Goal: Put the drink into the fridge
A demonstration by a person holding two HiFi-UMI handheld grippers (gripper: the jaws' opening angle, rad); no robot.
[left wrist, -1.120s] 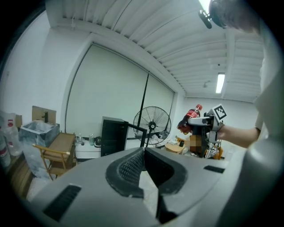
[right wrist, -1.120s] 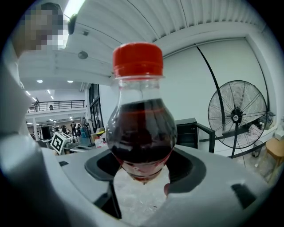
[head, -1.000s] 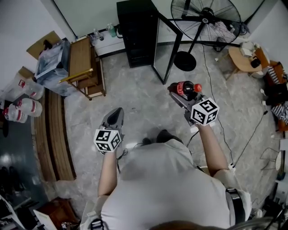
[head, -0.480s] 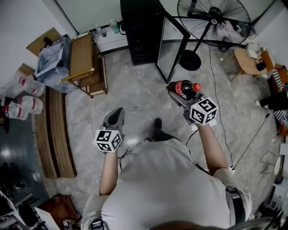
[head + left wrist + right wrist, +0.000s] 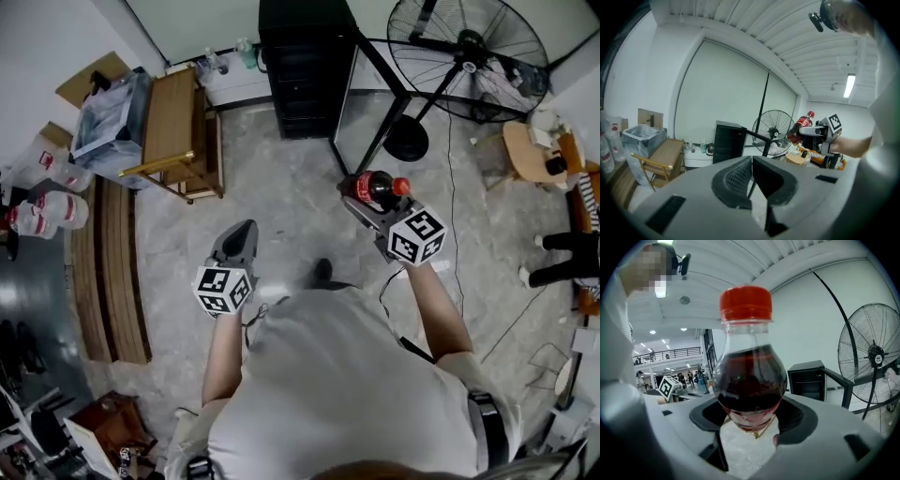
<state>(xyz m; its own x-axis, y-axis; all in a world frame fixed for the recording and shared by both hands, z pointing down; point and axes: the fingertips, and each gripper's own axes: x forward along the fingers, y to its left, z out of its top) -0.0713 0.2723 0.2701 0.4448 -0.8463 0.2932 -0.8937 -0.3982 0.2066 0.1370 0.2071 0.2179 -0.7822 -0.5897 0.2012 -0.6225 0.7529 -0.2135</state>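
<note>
The drink is a cola bottle [image 5: 373, 187] with a red cap and red label. My right gripper [image 5: 367, 199] is shut on its lower body and holds it tilted over the floor. In the right gripper view the bottle [image 5: 749, 380] fills the middle, with both pads pressed on its sides. The black fridge [image 5: 305, 66] stands ahead at the top, and its glass door [image 5: 361, 94] swings open to the right. My left gripper [image 5: 244, 232] hangs to the left, jaws shut with nothing between them. In the left gripper view the fridge [image 5: 726, 140] shows beyond the left gripper [image 5: 751, 173].
A large floor fan [image 5: 469, 56] stands right of the fridge door. A wooden folding table [image 5: 173, 122] and a clear bin [image 5: 103, 117] sit at the left, with water jugs [image 5: 47, 211] beyond. Cables cross the floor at right. A person's legs [image 5: 562, 258] show at the right edge.
The person has stepped forward, so the fridge and fan sit closer and further right in view. Both grippers keep their pose, and the bottle stays held.
</note>
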